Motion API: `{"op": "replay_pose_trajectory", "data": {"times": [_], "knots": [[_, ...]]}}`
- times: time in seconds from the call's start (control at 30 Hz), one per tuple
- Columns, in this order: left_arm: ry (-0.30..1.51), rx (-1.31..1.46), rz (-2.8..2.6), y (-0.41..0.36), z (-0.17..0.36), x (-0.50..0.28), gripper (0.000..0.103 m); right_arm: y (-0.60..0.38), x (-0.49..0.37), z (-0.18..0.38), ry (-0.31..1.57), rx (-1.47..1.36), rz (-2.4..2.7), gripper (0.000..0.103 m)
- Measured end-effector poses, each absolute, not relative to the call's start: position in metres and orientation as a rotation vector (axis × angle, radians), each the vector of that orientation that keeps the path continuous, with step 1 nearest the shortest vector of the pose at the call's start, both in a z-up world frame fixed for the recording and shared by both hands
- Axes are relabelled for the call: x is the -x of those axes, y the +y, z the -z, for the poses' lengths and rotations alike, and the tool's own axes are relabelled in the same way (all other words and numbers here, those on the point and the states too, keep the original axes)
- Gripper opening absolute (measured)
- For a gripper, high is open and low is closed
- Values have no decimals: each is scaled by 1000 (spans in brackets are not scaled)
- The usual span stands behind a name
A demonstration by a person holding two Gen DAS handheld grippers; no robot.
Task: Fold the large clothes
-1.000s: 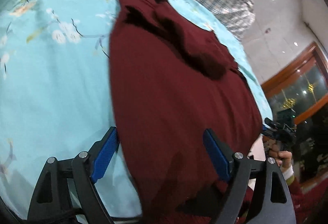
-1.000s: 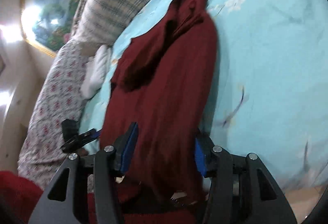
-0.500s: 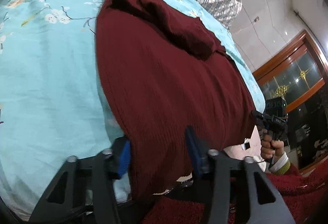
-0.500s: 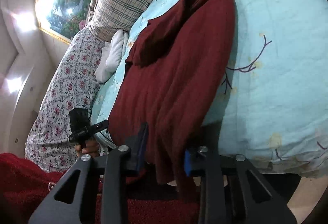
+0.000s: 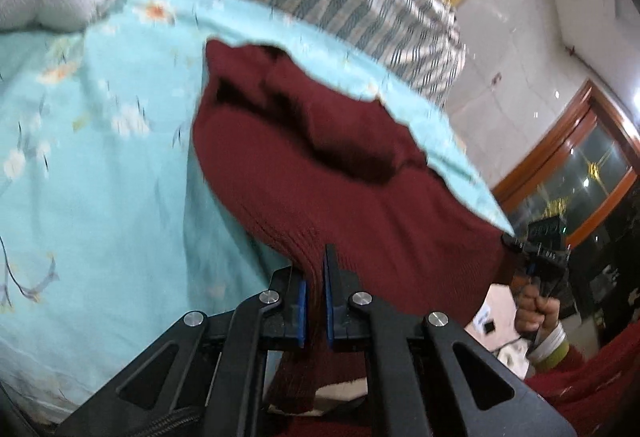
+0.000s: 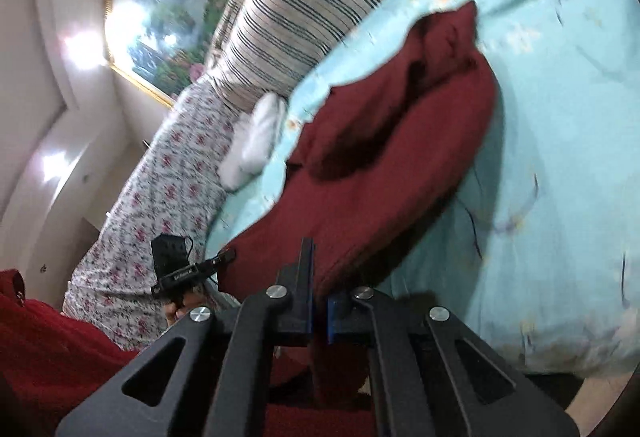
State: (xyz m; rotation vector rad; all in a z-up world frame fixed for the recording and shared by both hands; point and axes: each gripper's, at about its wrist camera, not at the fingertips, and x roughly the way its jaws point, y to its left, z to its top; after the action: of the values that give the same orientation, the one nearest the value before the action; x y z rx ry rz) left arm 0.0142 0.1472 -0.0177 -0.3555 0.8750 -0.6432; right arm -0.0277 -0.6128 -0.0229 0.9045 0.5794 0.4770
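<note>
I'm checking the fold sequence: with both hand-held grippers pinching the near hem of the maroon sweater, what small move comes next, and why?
Probably lift both together and carry the hem toward the collar end. The left hand-held gripper and right hand-held gripper are each shut on the near edge of the maroon sweater, whose far part lies on the light blue bedsheet, so the hem can fold over.
</note>
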Motion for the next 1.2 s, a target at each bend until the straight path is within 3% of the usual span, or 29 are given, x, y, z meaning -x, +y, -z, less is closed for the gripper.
{"op": "replay_pose_trajectory", "data": {"times": [0.3,0.57,0.73,0.87,1.0,1.2], "knots": [[716,427,626,139,-42,-56,5,-631,-2,-17,461,-892,-509,5],[707,438,577,110,-63,-159,5,-679,-84,-25,440,-946,-434,5],[777,471,492,93,-37,-241,5,-721,-166,7,523,-1057,-321,5],[895,470,403,78,14,-307,5,-738,-208,51,655,-1106,-192,5],[978,465,374,71,56,-333,5,-742,-214,81,710,-1155,-138,5],[979,492,385,73,69,-336,7,-746,-208,79,690,-1175,-128,6]]}}
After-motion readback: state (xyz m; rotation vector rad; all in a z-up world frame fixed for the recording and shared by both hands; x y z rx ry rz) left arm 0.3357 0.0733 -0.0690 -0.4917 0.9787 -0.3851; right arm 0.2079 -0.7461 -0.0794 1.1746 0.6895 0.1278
